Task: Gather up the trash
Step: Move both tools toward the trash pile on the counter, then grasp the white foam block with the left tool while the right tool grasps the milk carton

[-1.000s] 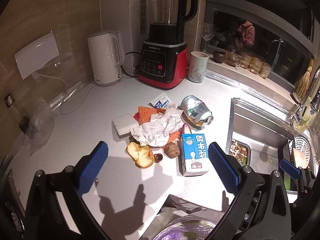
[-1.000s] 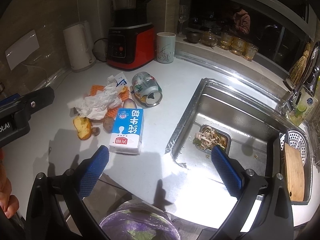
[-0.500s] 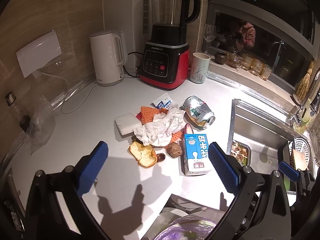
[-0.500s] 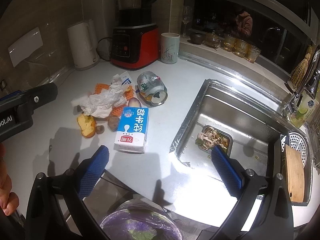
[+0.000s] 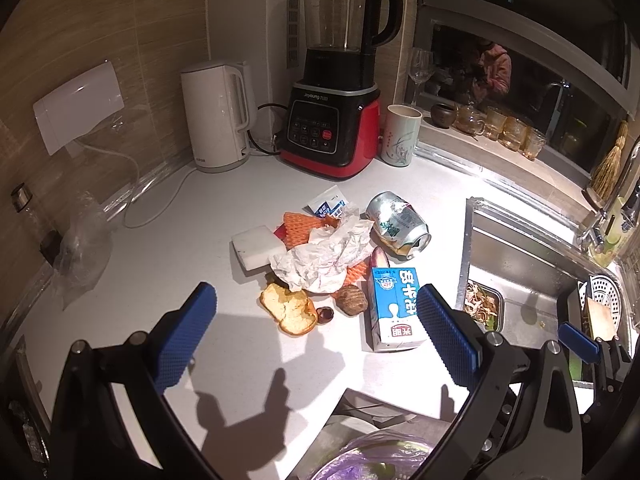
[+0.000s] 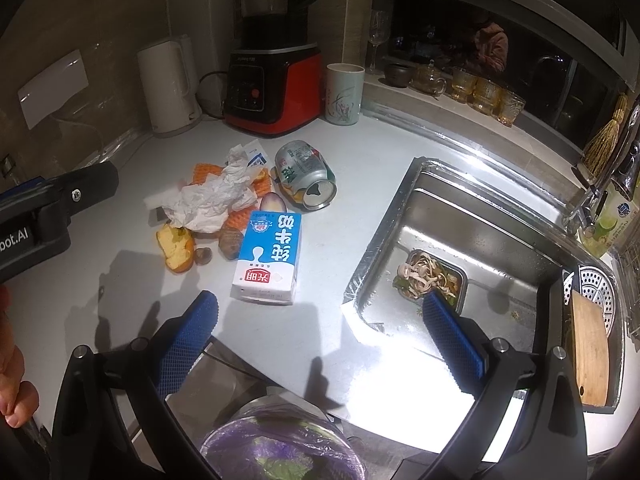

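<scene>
A heap of trash lies mid-counter: crumpled white paper (image 5: 324,254) (image 6: 216,196), a blue milk carton (image 5: 396,308) (image 6: 270,258) on its side, a dented can (image 5: 398,224) (image 6: 306,176), orange peel (image 5: 290,312) (image 6: 176,246), orange foam netting (image 5: 300,228), a small sachet (image 5: 328,204) and a white block (image 5: 256,246). My left gripper (image 5: 316,344) hovers open just short of the peel. Over the counter's front edge my right gripper (image 6: 320,340) is open and holds nothing, the carton just beyond its left finger. A bin lined with a purple bag (image 6: 280,444) (image 5: 372,456) sits below the counter edge.
At the back stand a white kettle (image 5: 216,116), a red-and-black blender (image 5: 336,80) and a cup (image 5: 402,134). A steel sink (image 6: 472,248) with food scraps in its strainer (image 6: 434,276) lies right. A clear plastic bag (image 5: 80,248) lies far left. Glasses line the window ledge (image 6: 480,92).
Both grippers have drawn a little nearer to the trash heap, which sits lower and larger in both views. Neither has taken hold of anything.
</scene>
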Demonstrator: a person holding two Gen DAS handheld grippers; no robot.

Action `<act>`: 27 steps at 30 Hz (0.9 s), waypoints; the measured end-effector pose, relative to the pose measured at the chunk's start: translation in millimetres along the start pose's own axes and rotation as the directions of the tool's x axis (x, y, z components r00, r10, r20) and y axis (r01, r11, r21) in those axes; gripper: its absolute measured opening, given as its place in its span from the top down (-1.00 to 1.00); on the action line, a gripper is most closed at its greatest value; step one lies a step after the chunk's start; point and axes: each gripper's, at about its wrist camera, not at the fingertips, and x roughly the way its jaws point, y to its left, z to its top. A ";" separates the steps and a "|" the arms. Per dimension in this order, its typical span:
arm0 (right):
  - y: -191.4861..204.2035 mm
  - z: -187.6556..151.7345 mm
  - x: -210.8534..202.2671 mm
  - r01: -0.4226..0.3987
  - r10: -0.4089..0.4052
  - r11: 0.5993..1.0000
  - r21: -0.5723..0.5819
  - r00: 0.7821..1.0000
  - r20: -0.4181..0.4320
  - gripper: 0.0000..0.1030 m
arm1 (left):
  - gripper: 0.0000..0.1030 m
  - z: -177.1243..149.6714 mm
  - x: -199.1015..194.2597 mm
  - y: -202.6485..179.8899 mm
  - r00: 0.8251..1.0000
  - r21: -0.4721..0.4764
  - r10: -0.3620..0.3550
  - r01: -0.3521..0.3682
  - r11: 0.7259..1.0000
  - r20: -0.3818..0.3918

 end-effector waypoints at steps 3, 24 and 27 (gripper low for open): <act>0.2 -0.1 0.4 0.001 -0.001 1.000 -0.002 1.000 -0.001 -0.96 | -0.86 0.0 0.2 -1.6 1.000 -0.002 0.000 0.000 1.000 0.000; 11.0 -6.3 91.5 -0.081 0.084 0.996 0.033 0.989 -0.118 -0.96 | -0.86 -7.4 62.1 57.6 0.999 -0.031 0.015 -0.016 0.999 -0.038; 15.5 -4.7 105.1 -0.083 0.087 0.996 0.037 0.988 -0.126 -0.96 | -0.86 -10.8 75.7 65.3 0.998 -0.029 0.017 -0.019 0.999 -0.059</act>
